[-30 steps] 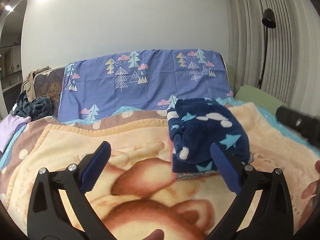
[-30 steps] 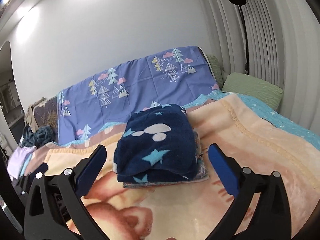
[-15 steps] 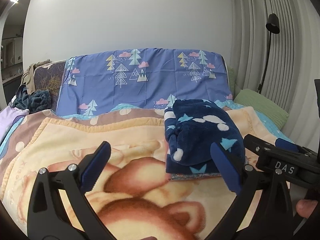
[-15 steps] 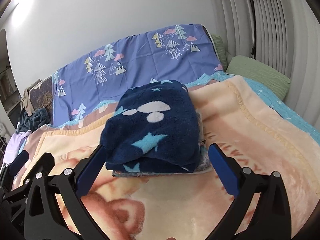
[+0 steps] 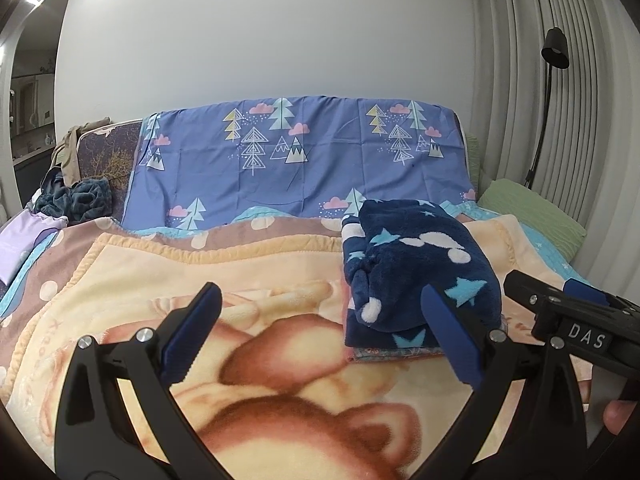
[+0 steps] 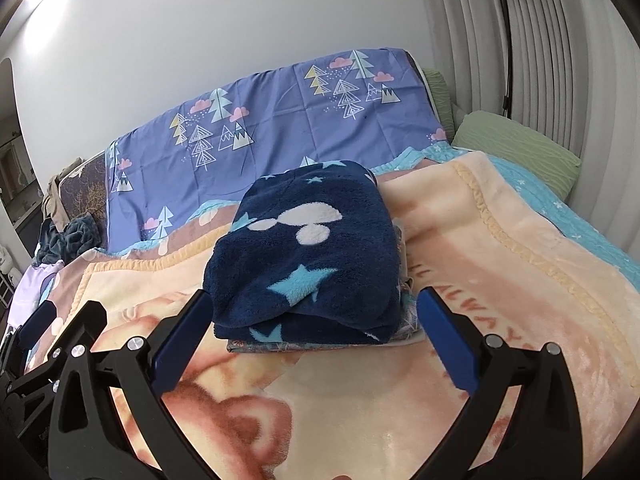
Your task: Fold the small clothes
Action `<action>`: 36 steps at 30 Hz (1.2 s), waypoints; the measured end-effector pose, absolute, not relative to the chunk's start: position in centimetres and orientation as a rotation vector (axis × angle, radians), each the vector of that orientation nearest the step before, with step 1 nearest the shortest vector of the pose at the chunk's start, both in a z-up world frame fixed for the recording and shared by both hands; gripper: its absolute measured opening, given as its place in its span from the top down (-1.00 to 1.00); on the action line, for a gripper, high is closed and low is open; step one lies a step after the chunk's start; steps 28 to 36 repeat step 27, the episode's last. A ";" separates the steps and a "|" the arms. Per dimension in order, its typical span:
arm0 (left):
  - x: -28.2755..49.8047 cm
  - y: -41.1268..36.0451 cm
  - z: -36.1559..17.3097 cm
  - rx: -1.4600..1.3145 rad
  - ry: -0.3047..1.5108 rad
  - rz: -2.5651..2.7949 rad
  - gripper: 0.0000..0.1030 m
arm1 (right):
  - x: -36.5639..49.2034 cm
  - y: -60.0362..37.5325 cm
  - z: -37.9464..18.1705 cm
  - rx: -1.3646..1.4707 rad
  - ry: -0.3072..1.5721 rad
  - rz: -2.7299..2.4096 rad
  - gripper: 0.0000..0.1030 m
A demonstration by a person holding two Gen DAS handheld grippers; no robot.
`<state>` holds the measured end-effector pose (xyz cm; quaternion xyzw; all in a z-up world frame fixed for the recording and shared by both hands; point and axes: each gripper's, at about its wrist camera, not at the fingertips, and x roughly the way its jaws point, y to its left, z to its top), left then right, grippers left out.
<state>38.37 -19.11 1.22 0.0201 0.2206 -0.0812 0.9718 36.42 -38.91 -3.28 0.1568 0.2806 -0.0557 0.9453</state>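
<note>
A folded navy fleece garment (image 6: 312, 248) with white and light-blue shapes lies on top of a thinner folded patterned piece (image 6: 320, 346) on the peach blanket (image 6: 460, 264). My right gripper (image 6: 312, 334) stands open just in front of this stack, its blue pads on either side of the near edge, nothing held. In the left wrist view the same stack (image 5: 416, 268) sits to the right, behind the right finger of my open, empty left gripper (image 5: 320, 332). The right gripper's black body (image 5: 576, 320) shows at that view's right edge.
A purple sheet with tree prints (image 5: 304, 160) hangs over the headboard. Loose dark and beige clothes (image 5: 76, 196) are heaped at the far left, beside a lilac cloth (image 5: 24, 240). A green pillow (image 6: 520, 148) and a floor lamp (image 5: 554, 52) stand to the right. A fingertip (image 5: 618, 434) shows at lower right.
Both grippers stayed open. The right gripper moved closer to the folded stack, which now looms larger in its view. In the left wrist view, the right gripper's body came in from the right.
</note>
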 end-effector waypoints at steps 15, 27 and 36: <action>38.4 -19.3 1.0 0.057 0.451 -0.163 -0.96 | 36.0 -38.6 -2.8 0.309 0.562 -0.127 -0.97; 38.6 -19.4 0.8 0.055 0.471 -0.183 -0.96 | 36.1 -38.7 -3.0 0.302 0.572 -0.139 -0.97; 38.6 -19.4 0.8 0.055 0.471 -0.183 -0.96 | 36.1 -38.7 -3.0 0.302 0.572 -0.139 -0.97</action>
